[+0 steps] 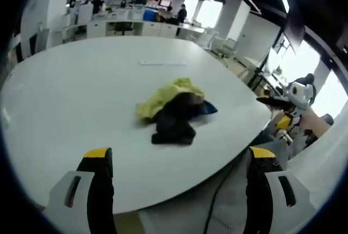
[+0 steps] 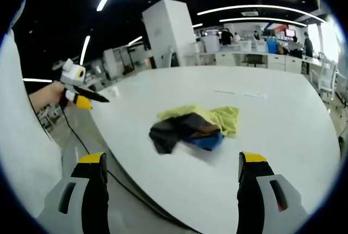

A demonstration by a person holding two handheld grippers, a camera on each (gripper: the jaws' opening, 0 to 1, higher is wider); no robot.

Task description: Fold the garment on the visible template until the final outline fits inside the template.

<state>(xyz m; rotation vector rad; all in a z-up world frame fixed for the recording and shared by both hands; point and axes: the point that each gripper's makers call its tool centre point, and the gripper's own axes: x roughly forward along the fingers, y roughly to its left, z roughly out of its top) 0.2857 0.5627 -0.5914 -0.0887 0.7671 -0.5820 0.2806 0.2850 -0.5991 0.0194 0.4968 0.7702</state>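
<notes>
One crumpled fabric garment (image 1: 175, 110), yellow-green on one side with dark grey, brown and blue parts bunched on the other, lies in a heap on the large white rounded table (image 1: 81, 92), nearer the table's near curved edge than its far edge, with bare tabletop all around it. In the left gripper view the left claw (image 1: 179, 177) hangs at the near edge of the table with its two black, yellow-tipped jaws spread wide and nothing between them; the garment sits ahead of it, well apart, roughly in line with the gap between the jaws. In the right gripper view the same single garment (image 2: 193, 127) lies ahead of the right claw (image 2: 171, 182), whose jaws are likewise spread wide and empty, also well apart from the cloth and hovering near the table's edge (image 2: 283, 136). Each claw appears in the other's view, held off the side of the table by a hand: the right claw (image 1: 283, 105) at the right of the left gripper view, the left claw (image 2: 87, 97) at the left of the right gripper view; from there I cannot tell how their jaws stand. A thin pale strip (image 1: 162, 63) lies flat on the table beyond the garment, toward the far edge. There are two claws and one garment.
</notes>
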